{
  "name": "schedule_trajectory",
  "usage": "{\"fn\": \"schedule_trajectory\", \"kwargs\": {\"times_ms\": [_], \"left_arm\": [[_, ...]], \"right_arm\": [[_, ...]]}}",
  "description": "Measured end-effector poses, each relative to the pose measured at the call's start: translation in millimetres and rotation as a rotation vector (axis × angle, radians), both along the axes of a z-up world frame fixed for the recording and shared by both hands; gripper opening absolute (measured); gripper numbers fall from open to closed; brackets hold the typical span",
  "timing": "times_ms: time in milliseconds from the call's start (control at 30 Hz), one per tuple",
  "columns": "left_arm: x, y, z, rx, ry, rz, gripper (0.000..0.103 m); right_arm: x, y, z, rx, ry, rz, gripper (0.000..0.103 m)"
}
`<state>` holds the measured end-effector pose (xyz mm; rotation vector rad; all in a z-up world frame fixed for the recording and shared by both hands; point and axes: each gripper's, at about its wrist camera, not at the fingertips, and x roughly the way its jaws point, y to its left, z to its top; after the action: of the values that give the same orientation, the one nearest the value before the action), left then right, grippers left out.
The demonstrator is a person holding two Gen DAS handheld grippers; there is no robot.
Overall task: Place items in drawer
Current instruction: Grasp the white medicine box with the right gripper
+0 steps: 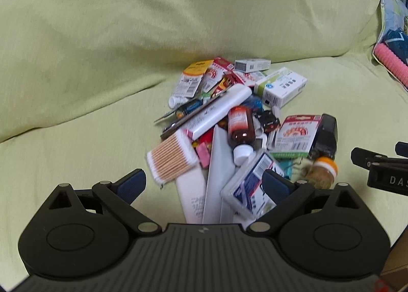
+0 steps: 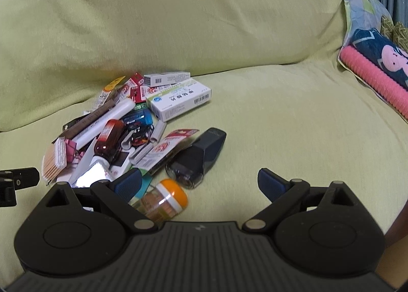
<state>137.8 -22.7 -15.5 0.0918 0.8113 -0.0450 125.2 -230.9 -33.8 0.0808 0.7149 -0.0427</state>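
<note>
left gripper [image 1: 204, 184] hanging over pile of items [image 1: 229, 123] on green sofa cover [image 1: 76, 75], fingers spread, gripping nothing; cotton swab bundle [image 1: 172, 158] lying just ahead of its left finger, brown bottle [image 1: 241, 127] ahead between fingers. right gripper [image 2: 200, 182] hanging right of pile, fingers spread, empty; orange-capped jar [image 2: 165, 198] sitting by its left finger, black device [image 2: 199, 159] just ahead. no drawer showing.

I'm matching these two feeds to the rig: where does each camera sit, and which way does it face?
Left wrist: on the left gripper, looking forward over its open fingers at the pile's cotton swabs; the right gripper shows at the right edge.
Right wrist: on the right gripper, facing the sofa, pile to its left; the left gripper shows at the left edge.
Shared: brown bottle, orange-capped jar.
</note>
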Motion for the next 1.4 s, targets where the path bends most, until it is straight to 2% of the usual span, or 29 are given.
{"fn": "schedule_trajectory", "kwargs": {"times_ms": [267,667,933,1100,1233,1400], "left_arm": [[11.9,-4.2,-4.1,-0.003,-0.010,-0.011,0.098],[48.8,-3.7,-7.8,0.020,-0.053,-0.022,0.098],[72.5,-6.7,-15.6,0.029,-0.067,-0.033,0.098],[86.9,-6.5,-20.7,0.044,-0.072,-0.036,0.098],[95.6,-2.2,-23.8,0.050,-0.074,-0.029,0.098],[102.5,5.2,-27.3,0.057,-0.073,-0.012,0.098]], "right_arm": [[17.9,-7.6,0.7,0.020,-0.034,0.019,0.096],[70.4,-14.6,1.8,0.146,-0.056,0.088,0.094],[129.1,-23.0,-13.8,0.347,0.014,0.078,0.091],[153.8,-28.3,-35.0,0.522,0.064,0.050,0.082],[170.0,-32.2,-53.2,0.644,0.100,0.024,0.072],[193.6,-40.3,-75.6,0.772,0.149,-0.057,0.060]]}}
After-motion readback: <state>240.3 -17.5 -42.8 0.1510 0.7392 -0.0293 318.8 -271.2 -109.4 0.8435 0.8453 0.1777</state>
